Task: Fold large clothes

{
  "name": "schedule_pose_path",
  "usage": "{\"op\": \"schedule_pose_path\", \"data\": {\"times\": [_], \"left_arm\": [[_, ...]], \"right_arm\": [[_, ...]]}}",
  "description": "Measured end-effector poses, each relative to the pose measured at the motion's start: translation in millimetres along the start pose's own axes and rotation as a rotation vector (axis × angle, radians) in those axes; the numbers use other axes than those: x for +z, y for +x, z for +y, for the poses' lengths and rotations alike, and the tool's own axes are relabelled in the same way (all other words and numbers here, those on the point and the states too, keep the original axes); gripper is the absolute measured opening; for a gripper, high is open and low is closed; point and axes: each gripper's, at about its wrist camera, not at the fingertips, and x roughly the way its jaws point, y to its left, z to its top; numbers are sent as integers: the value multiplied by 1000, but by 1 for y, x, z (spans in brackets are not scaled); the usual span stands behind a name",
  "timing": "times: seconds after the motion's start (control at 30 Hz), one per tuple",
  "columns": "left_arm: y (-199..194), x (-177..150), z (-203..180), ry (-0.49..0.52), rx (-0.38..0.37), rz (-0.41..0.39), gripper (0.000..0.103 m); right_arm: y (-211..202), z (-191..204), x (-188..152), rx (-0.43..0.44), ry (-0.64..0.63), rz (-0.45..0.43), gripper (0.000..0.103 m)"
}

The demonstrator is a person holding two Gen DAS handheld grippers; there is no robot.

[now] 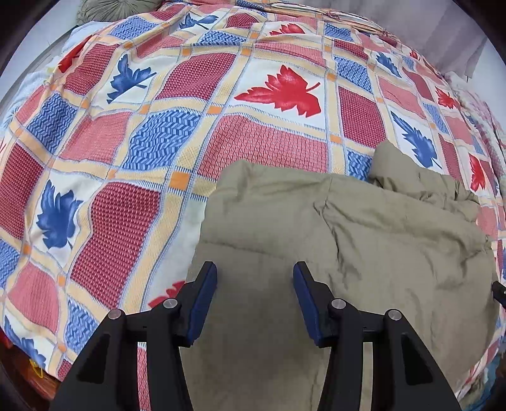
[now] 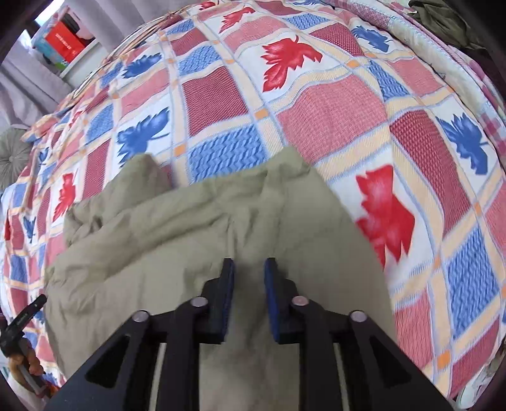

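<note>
Khaki garment on bed, both claws above it, nothing gripped

Khaki garment (image 1: 316, 240) lies crumpled on the patterned bedspread (image 1: 158, 126), near the bed's front edge. Fabric is bunched and creased, with a raised lump at its far right corner in the left wrist view. Same garment (image 2: 189, 227) in the right wrist view shows two pointed ends toward the far side, with a blue square of the bedspread (image 2: 316, 110) showing between them.

Left claw (image 1: 255, 300): jaws wide apart, blue pads facing each other, garment visible in the gap. No fabric between the pads. Contact with the cloth: cannot tell.

Right claw (image 2: 249, 297): jaws at a narrow gap, not closed, cloth visible between them but not pinched. Right wrist view is motion-blurred at the bedspread's right side.

Left claw also shows at the left edge of the right wrist view, with the person's hand (image 2: 25, 363) on its handle.

Grey round cushion (image 1: 117, 9) sits at the far end of the bed. Red box (image 2: 66, 41) sits on a white shelf beyond the bed, next to a curtain (image 2: 28, 82).
</note>
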Motion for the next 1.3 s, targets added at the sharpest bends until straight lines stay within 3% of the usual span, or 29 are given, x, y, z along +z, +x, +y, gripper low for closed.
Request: {"op": "schedule_pose_path", "data": {"times": [0.03,0.07,0.1,0.13,0.17,0.33,0.37,0.6,0.73,0.87,1.3], "left_arm": [[-4,-5,0,4,-5,8,52],[-8,-11,-1,4,-13,17,56],[-11,-16,-1,3,-21,26,66],[-17,-21,0,-3,-27,24,87],[-23,-26,1,-11,-32,8,92],[-43,-43,2,-3,-58,10,93],[-46,-46,3,-1,-60,12,103],[-58,-66,9,-16,-62,69,103],[-64,-79,16,-25,-35,73,103],[-62,-86,24,-29,-66,103,103],[-59,-88,33,-49,-83,130,103]], "right_arm": [[-5,3,-8,8,2,7,39],[-11,7,-17,12,-1,16,40],[-15,11,-25,11,-10,25,40],[-18,15,-31,9,-20,35,40],[-23,19,-39,10,-25,43,40],[-40,31,-70,37,0,86,41],[-41,34,-74,40,3,91,41],[-53,53,-100,52,6,134,51],[-57,69,-112,83,-8,169,68],[-60,86,-127,109,-32,186,84],[-58,132,-152,203,-99,223,87]]}}
